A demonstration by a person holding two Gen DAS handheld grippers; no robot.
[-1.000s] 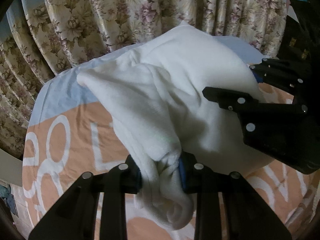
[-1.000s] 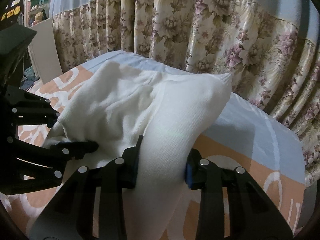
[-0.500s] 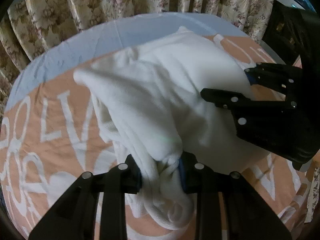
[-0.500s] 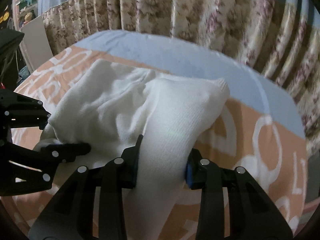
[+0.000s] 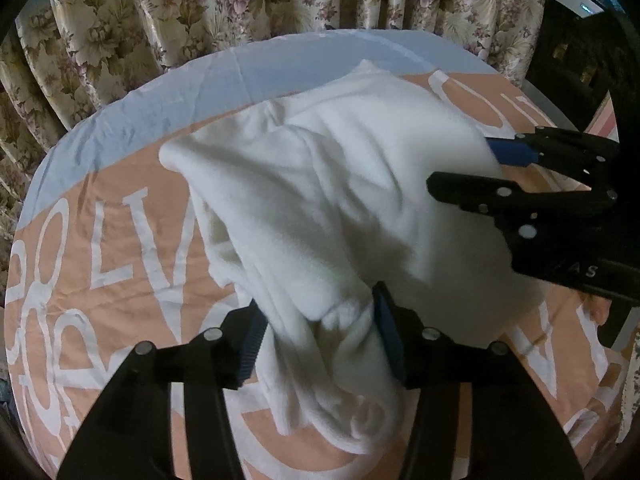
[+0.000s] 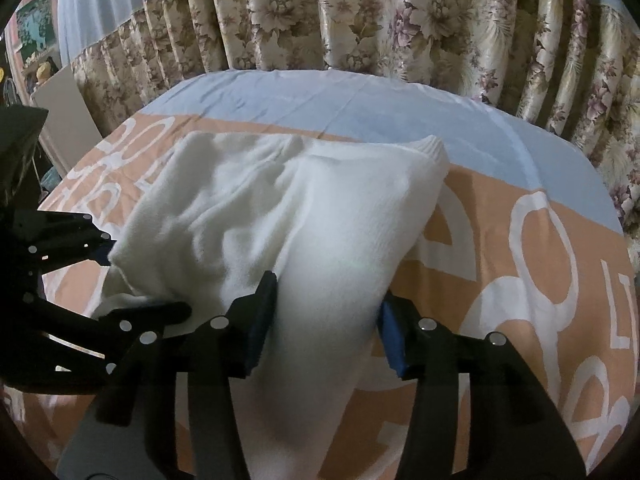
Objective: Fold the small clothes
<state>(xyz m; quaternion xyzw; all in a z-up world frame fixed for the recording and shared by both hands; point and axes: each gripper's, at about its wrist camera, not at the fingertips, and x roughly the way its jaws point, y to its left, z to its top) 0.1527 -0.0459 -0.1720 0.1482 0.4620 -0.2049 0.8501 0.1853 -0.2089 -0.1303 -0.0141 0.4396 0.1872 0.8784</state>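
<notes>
Beneath both tools spreads the orange-and-blue bedsheet (image 6: 520,280), with the flowered curtain (image 6: 360,12) beyond its far edge. On it I see the white garment (image 5: 340,184), bunched, running forward from each tool toward that far edge. My left gripper (image 5: 316,340) has a twisted corner between its jaws; my right gripper (image 6: 326,320) has the other end. Both sets of jaws are opening, the cloth loosening between them. Each hand sits equally near its own corner.
</notes>
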